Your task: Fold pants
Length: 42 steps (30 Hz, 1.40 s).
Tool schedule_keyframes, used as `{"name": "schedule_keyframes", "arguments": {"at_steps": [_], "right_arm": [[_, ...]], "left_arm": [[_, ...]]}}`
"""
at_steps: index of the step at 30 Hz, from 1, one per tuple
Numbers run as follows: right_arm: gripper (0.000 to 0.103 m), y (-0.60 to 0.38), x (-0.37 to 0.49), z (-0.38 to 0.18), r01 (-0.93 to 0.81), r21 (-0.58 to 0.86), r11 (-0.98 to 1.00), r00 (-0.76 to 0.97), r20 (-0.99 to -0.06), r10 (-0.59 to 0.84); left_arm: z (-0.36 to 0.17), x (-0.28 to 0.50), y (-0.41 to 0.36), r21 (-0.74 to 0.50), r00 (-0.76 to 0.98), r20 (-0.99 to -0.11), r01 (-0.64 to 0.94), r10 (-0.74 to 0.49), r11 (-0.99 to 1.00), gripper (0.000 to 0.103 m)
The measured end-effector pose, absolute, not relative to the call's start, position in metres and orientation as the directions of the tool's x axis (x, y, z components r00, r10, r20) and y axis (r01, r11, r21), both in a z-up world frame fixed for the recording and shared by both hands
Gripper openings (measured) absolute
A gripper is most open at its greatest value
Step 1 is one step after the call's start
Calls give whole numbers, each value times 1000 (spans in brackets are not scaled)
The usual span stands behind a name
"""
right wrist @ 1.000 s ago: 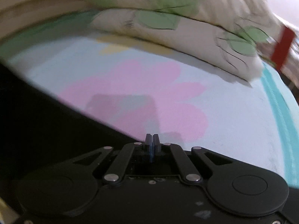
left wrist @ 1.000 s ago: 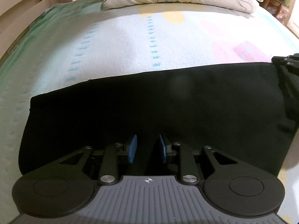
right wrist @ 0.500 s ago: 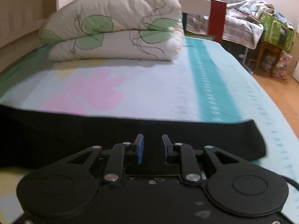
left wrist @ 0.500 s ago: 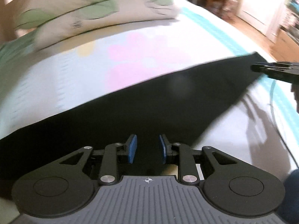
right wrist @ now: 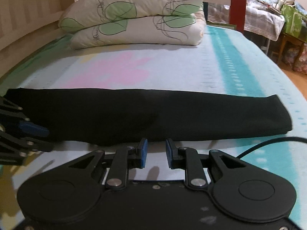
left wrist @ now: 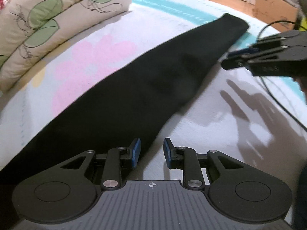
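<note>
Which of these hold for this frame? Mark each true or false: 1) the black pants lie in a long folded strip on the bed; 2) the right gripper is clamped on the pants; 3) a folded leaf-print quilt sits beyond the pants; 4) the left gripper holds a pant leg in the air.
1) True: the black pants lie flat on the bed sheet.
2) False: the right gripper is open, holding nothing.
3) True: the quilt sits behind them.
4) False: the left gripper is open and empty.
</note>
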State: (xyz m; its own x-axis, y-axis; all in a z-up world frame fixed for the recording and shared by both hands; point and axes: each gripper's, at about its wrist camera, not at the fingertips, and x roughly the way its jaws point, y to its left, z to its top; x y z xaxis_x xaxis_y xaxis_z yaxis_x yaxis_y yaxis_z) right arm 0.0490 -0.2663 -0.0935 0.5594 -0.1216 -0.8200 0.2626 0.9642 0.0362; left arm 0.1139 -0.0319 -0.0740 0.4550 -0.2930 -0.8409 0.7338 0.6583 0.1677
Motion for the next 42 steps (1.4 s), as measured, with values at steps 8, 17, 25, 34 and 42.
{"name": "schedule_keyframes", "arguments": {"at_steps": [8,17,25,34,42], "right_arm": [[23,-242,58,-94,195,76,978,589,-807,-55],[24,-185,62,-103,-93,-43,995,576,-817,18],[25,-152,65,-120,-197,-180,964,596,-803,-28],[25,-159,90,-127,-111,-158,981,611,-790,-58],[28,-204,86,-98,52,126,991,603,-795,70]], "left_arm": [[-80,147,-24,60,450,-847,609,-282,791,26],[-71,146,-3,19,437,-847,595,-304,804,26],[-78,135,-10,6,377,-855,693,-355,721,26],[-89,152,-12,43,438,-847,622,-303,781,30],[-67,150,-4,-75,349,-842,679,-411,730,30]]}}
